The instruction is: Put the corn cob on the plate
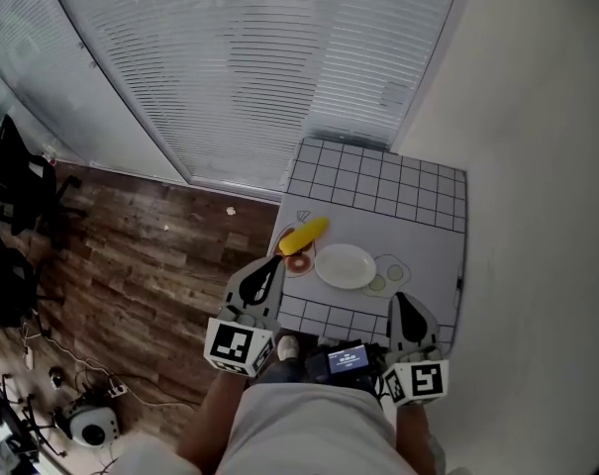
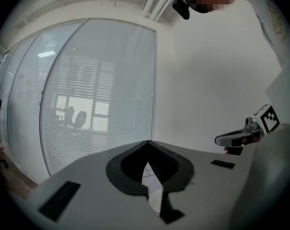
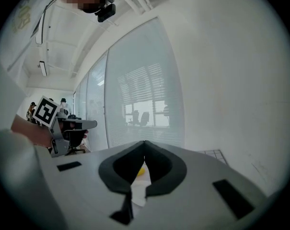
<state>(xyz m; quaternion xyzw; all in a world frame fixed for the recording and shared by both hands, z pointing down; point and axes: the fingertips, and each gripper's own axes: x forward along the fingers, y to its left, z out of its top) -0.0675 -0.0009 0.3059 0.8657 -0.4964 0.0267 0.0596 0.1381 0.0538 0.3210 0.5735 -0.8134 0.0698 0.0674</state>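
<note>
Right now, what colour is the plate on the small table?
White. The plate is plain, with no pattern, and it shows best in the head view.

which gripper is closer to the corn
The left gripper: its tip is just short of the corn. The right gripper is farther off, on the plate's other side.

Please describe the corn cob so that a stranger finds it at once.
Find the small gridded table between the window blinds and the white wall. On it, up and left of the round white plate, lies the corn cob: the only long yellow thing there.
</note>
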